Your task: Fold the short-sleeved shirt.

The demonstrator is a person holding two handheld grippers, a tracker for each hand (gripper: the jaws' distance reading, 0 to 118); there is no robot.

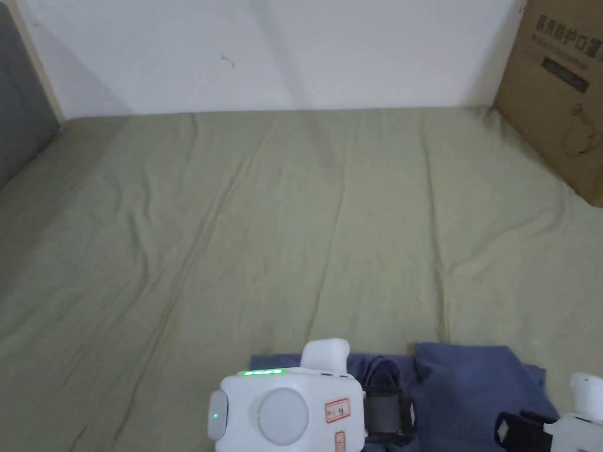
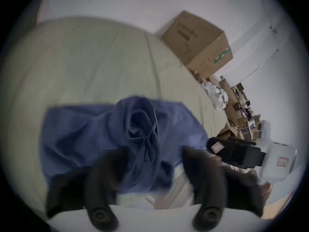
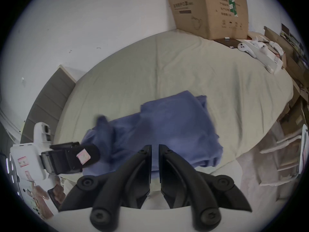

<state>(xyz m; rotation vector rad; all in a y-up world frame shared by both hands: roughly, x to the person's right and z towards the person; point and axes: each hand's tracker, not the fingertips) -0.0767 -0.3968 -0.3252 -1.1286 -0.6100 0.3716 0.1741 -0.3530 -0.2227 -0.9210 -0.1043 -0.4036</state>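
blue shirt (image 1: 471,382) bunched, near edge of green bed sheet (image 1: 294,223); cardboard box (image 1: 559,88) against wall.

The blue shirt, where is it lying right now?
The blue shirt lies bunched at the near edge of the green bed sheet, low in the head view, between the left tool and right tool.

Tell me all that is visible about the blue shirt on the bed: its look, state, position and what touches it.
The blue short-sleeved shirt looks like soft, thin woven cloth, plain blue. It is not spread flat: it lies bunched and partly folded over itself, with deep creases in the middle. It rests on the pale green bed sheet at the near edge of the bed. The left gripper is open around a raised bunch of it; whether its jaws touch it is unclear. The right gripper is nearly shut, empty.
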